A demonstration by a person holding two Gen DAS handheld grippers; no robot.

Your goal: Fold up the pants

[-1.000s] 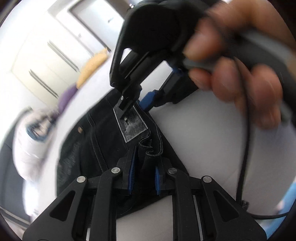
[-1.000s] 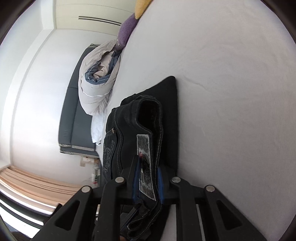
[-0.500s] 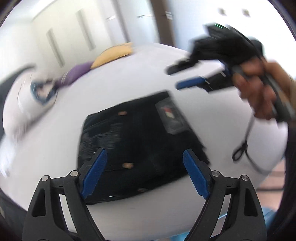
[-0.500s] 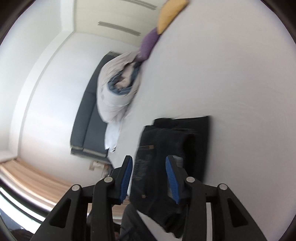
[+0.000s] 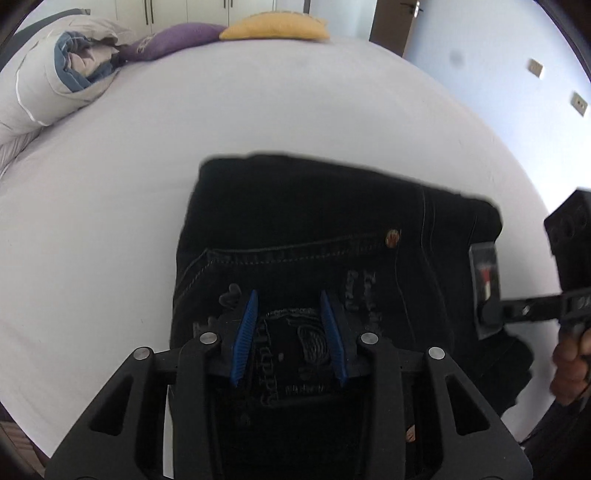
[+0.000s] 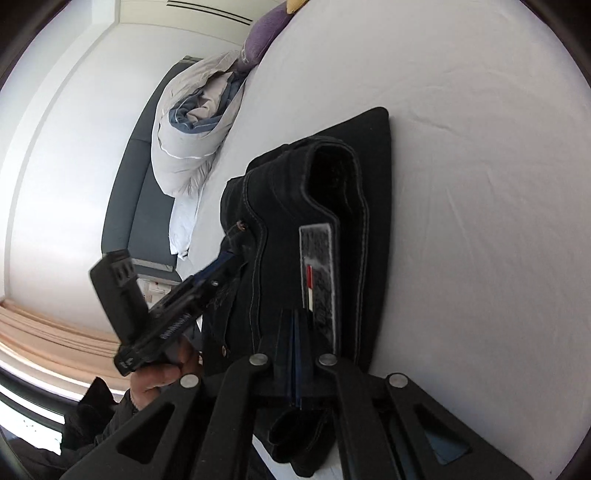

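Note:
The black jeans [image 5: 314, 229] lie folded into a compact stack on the white bed, back pocket and grey waistband patch [image 5: 485, 280] facing up. My left gripper [image 5: 290, 332] is partly open right above the embroidered pocket, with nothing between its blue pads [image 5: 245, 332]. In the right wrist view the jeans [image 6: 332, 206] show edge-on, with the waistband loop raised. My right gripper [image 6: 297, 354] has its jaws closed together at the waistband, beside the patch [image 6: 319, 273]. It also shows in the left wrist view [image 5: 491, 314], its tip on the patch.
A rolled grey and blue duvet [image 5: 48, 81], a purple pillow [image 5: 177, 37] and a yellow pillow [image 5: 275, 27] lie at the head of the bed. The white sheet [image 5: 110, 192] surrounds the jeans. The bed's edge runs close behind the jeans on my side.
Both grippers let go of the waistband and pulled back half a second ago. Now the left is down over the pocket, partly closed, and the right has shut at the waistband.

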